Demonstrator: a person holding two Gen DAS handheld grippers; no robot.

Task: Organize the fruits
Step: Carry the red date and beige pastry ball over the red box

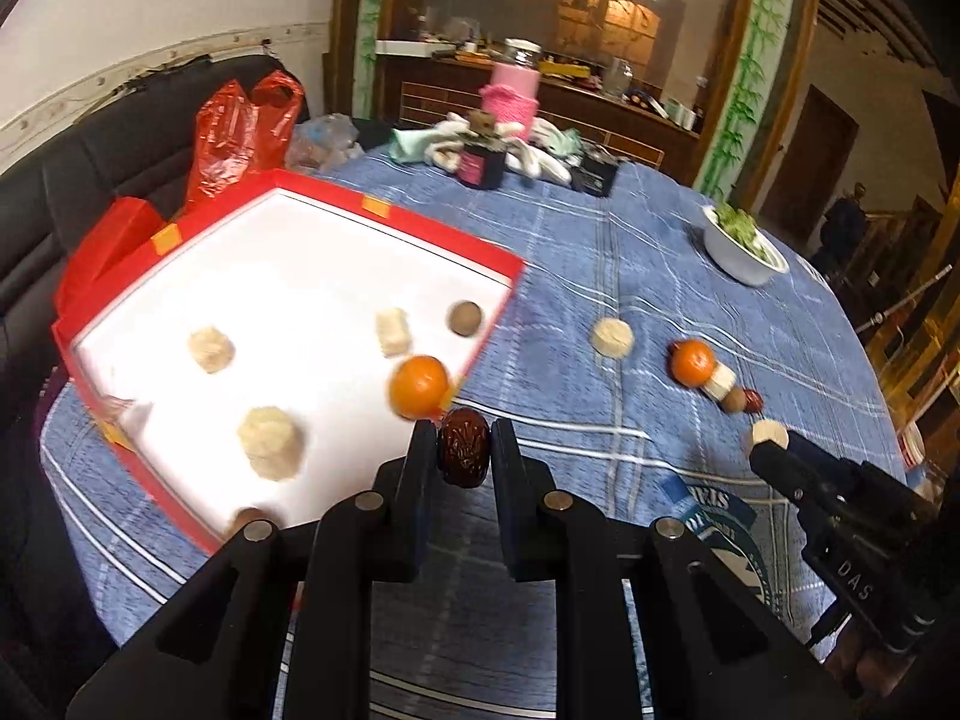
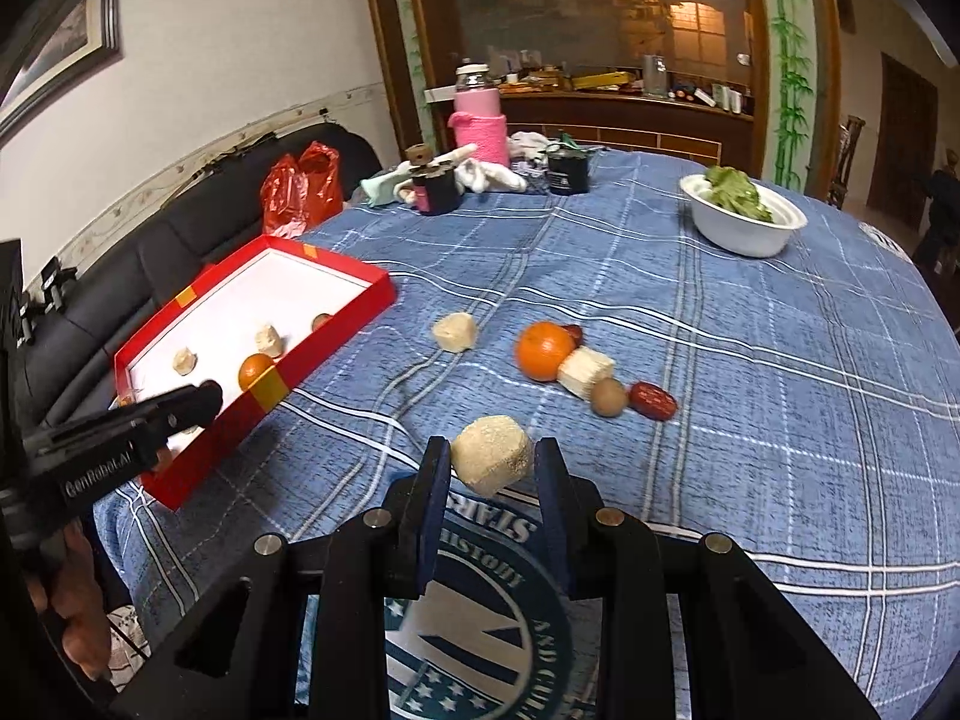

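We see a pale plastered wall (image 2: 240, 60) with a worn decorative border strip (image 2: 180, 171) running along it, and a dark-framed picture (image 2: 66, 48) hanging high at the left. Below the wall sits a black padded leather sofa (image 1: 78, 174), just beside the table's left edge. The table carries a blue checked cloth (image 2: 750, 372). Beyond its far edge stands a dark wooden counter (image 2: 630, 120) crowded with small items, backed by a large wood-framed glass panel (image 2: 600, 6) with painted green bamboo borders (image 2: 786, 60). Warm lamplight glows through the glass; a dark wooden door (image 2: 906, 132) stands at the right.
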